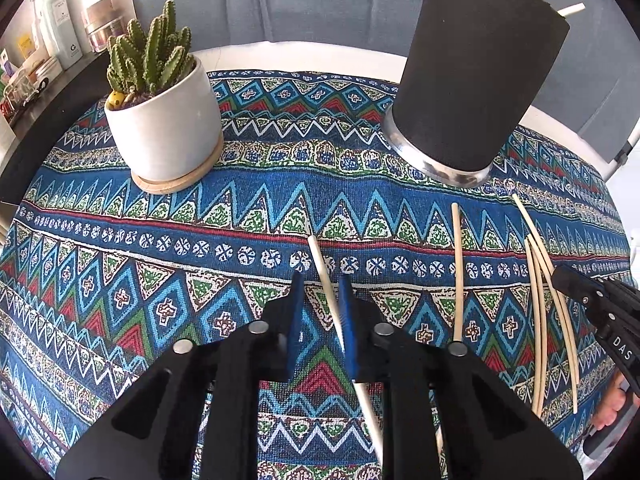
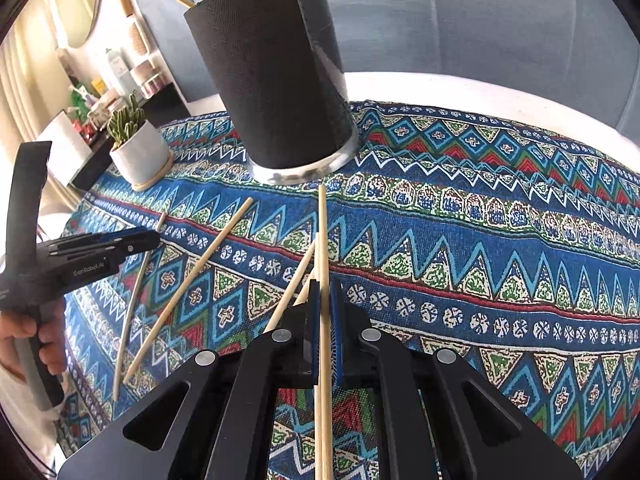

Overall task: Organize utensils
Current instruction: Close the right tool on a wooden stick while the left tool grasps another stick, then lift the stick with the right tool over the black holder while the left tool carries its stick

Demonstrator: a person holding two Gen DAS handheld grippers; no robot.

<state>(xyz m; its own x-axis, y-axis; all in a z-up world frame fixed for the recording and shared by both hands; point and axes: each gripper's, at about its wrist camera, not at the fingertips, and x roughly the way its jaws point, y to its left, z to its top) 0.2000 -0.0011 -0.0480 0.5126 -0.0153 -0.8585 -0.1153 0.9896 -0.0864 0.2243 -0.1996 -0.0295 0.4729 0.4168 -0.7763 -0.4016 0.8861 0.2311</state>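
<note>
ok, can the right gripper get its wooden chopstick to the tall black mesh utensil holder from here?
Probably yes. The right gripper is shut on the wooden chopstick, and the black mesh holder stands just ahead. Only flat loose chopsticks lie between; the left gripper sits off to the side.

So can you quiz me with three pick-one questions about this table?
1. Where does the cactus pot stand?
A. on a wooden saucer
B. inside a drawer
C. on the floor

2. What colour is the tall chopstick holder?
A. white
B. red
C. black

3. What is the right gripper doing?
A. hanging wide open and empty
B. shut on a chopstick
C. shut on the cactus

Answers:
1 A, the round saucer shows under the pot on the cloth.
2 C, its wall is black above a shiny metal base.
3 B, the blue pads squeeze one stick between them.
</note>
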